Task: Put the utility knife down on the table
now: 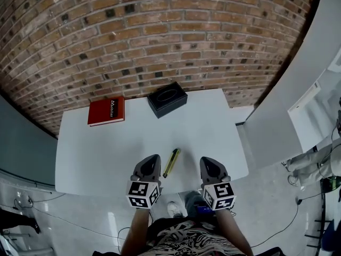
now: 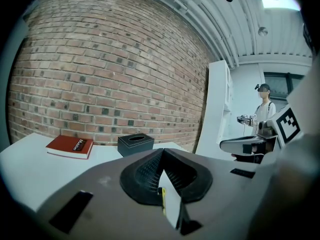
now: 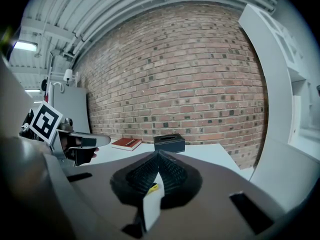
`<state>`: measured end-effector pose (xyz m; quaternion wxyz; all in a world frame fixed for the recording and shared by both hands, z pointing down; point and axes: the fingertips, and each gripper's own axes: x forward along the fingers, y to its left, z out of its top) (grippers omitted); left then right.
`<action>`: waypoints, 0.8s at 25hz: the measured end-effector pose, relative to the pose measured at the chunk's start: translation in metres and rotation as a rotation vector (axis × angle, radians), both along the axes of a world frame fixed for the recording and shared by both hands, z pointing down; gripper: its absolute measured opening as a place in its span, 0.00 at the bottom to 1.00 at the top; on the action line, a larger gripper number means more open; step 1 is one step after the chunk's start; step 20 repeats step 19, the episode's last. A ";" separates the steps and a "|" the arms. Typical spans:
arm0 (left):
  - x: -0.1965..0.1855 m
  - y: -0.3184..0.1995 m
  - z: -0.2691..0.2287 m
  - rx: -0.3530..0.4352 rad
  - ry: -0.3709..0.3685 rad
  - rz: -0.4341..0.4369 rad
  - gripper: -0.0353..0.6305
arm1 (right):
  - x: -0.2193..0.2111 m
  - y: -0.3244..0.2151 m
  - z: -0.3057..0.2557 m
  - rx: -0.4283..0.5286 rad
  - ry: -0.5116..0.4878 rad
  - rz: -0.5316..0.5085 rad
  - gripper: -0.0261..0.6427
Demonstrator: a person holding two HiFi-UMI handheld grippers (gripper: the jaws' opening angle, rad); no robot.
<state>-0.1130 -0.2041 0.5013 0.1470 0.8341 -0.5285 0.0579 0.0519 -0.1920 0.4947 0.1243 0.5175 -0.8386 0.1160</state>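
Note:
The utility knife point(image 1: 171, 162), yellow and black, lies flat on the white table point(image 1: 96, 153) between my two grippers, touched by neither. My left gripper point(image 1: 153, 158) hovers just left of it near the table's front edge, jaws shut and empty. My right gripper point(image 1: 205, 160) is just right of the knife, also shut on nothing. In the left gripper view the jaws point(image 2: 162, 150) meet at the tip, with a yellow sliver of the knife point(image 2: 161, 191) below. The right gripper view shows closed jaws point(image 3: 158, 154) and a yellow bit of the knife point(image 3: 152, 187).
A red book point(image 1: 106, 111) lies at the table's back left and a black tissue box point(image 1: 167, 98) at the back middle, against a brick wall. A white curved partition point(image 1: 298, 89) stands to the right. A person point(image 2: 262, 109) stands far off in the left gripper view.

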 end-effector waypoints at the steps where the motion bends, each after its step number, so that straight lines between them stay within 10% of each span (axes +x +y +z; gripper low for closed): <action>1: 0.000 0.000 0.000 -0.001 0.000 0.000 0.07 | 0.000 0.000 0.000 0.000 0.000 -0.001 0.04; 20: -0.002 -0.003 0.015 -0.043 0.012 -0.015 0.07 | 0.000 -0.002 -0.001 -0.004 0.004 -0.013 0.04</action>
